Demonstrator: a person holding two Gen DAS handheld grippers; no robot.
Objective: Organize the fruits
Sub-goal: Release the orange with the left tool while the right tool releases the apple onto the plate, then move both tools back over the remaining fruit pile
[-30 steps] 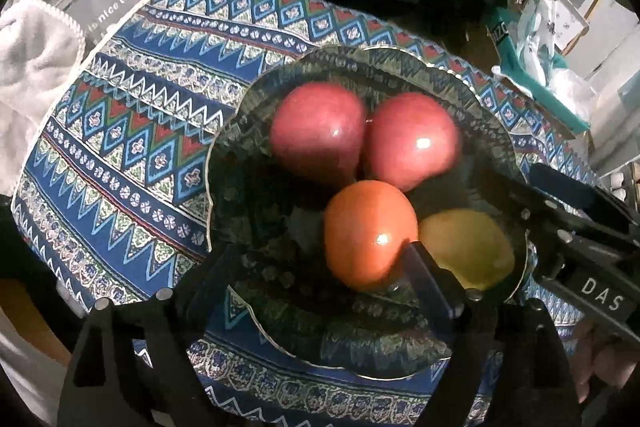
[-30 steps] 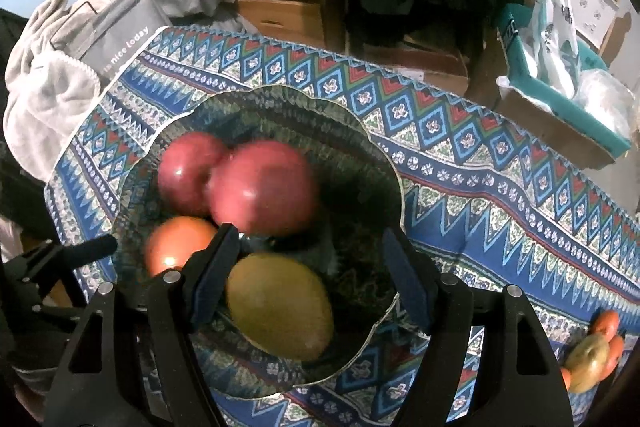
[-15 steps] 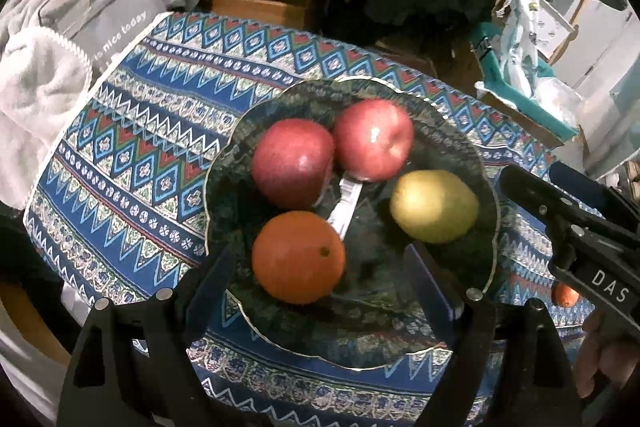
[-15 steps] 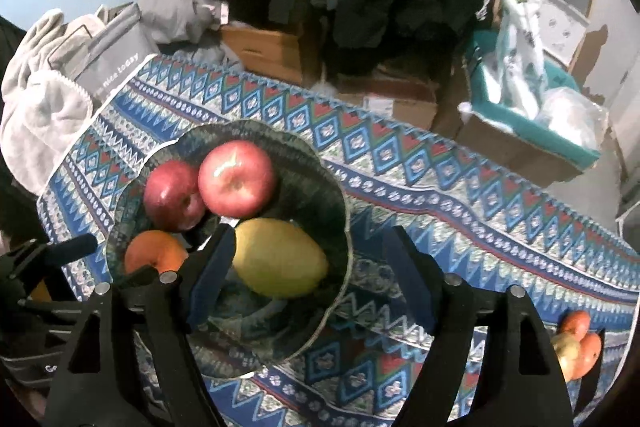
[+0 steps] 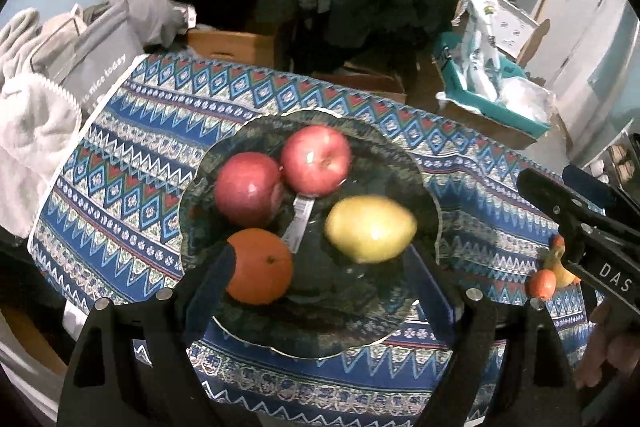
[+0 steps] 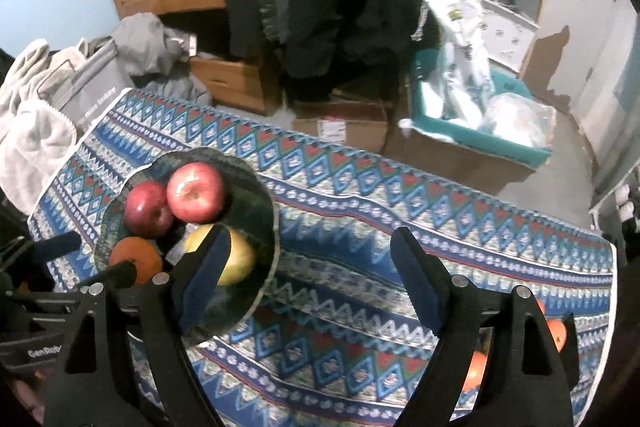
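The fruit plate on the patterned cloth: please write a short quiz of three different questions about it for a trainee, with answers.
1. How many fruits lie on the dark plate?
2. True or false: the right gripper is closed on the yellow-green fruit.
3. Which fruit lies nearest the left gripper's fingers: A) the orange, B) the far apple, C) the small fruits near the cloth's edge?

Key: 1. Four: two red apples, one orange, one yellow-green fruit. 2. False; its jaws have just been opening and nothing is between them. 3. A.
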